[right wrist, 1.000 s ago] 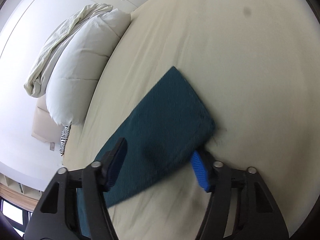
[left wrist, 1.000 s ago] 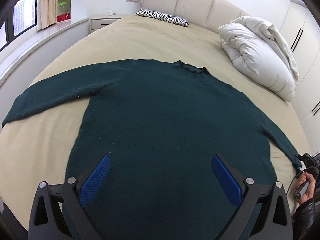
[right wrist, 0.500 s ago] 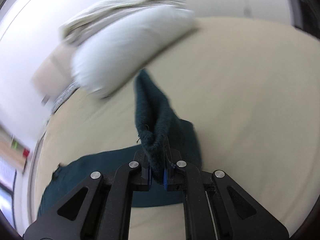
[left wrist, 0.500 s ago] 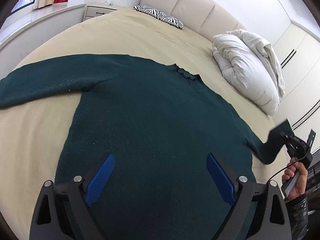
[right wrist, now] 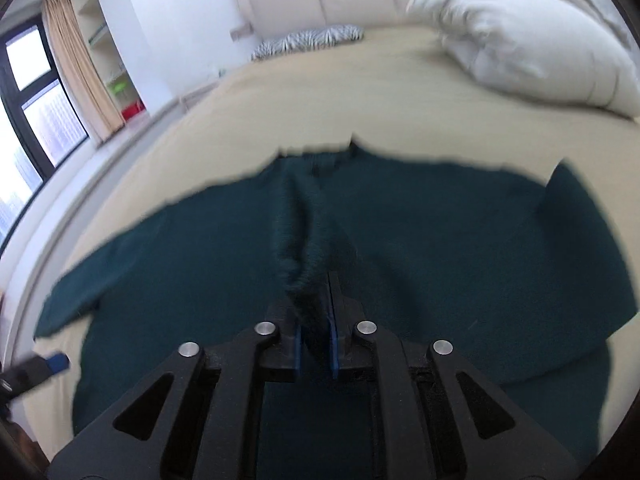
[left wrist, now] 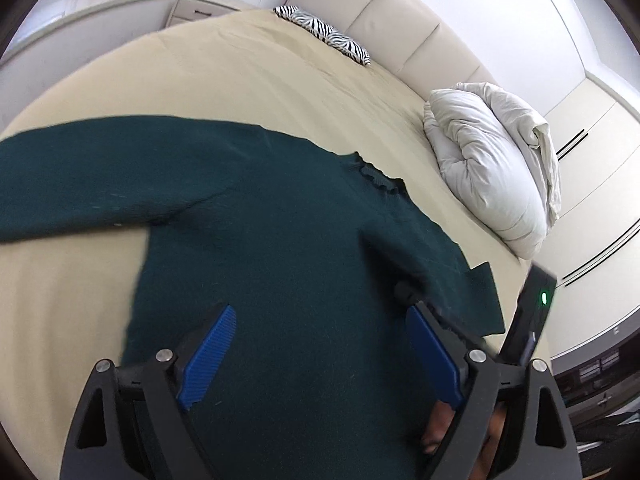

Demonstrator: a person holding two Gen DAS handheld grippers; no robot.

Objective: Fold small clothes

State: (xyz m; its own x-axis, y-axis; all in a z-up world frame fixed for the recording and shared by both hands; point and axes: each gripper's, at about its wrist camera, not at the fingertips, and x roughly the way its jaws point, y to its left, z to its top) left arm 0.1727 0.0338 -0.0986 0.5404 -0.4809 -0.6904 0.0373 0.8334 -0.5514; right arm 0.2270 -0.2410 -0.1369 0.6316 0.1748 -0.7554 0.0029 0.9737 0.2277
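Observation:
A dark green sweater [left wrist: 280,248] lies flat on the beige bed, neck toward the headboard, and also fills the right wrist view [right wrist: 460,248]. Its left sleeve [left wrist: 80,176] stretches out to the left. My left gripper [left wrist: 320,344] is open and empty, hovering over the sweater's lower body. My right gripper [right wrist: 314,316] is shut on the right sleeve's cuff [right wrist: 300,240] and holds it over the sweater's body. The right sleeve [left wrist: 460,280] is folded inward across the body. The right gripper's housing [left wrist: 532,316] shows at the left wrist view's right edge.
A bundled white duvet [left wrist: 492,160] lies at the bed's right side, also in the right wrist view [right wrist: 520,40]. A zebra-print pillow [left wrist: 324,36] sits by the padded headboard [left wrist: 400,28]. A nightstand [left wrist: 200,8] and window [right wrist: 36,120] are at the left.
My right gripper closed on the right sleeve's cuff, lifted it and carried it leftward over the sweater's body. My left gripper drifted slightly and stayed open.

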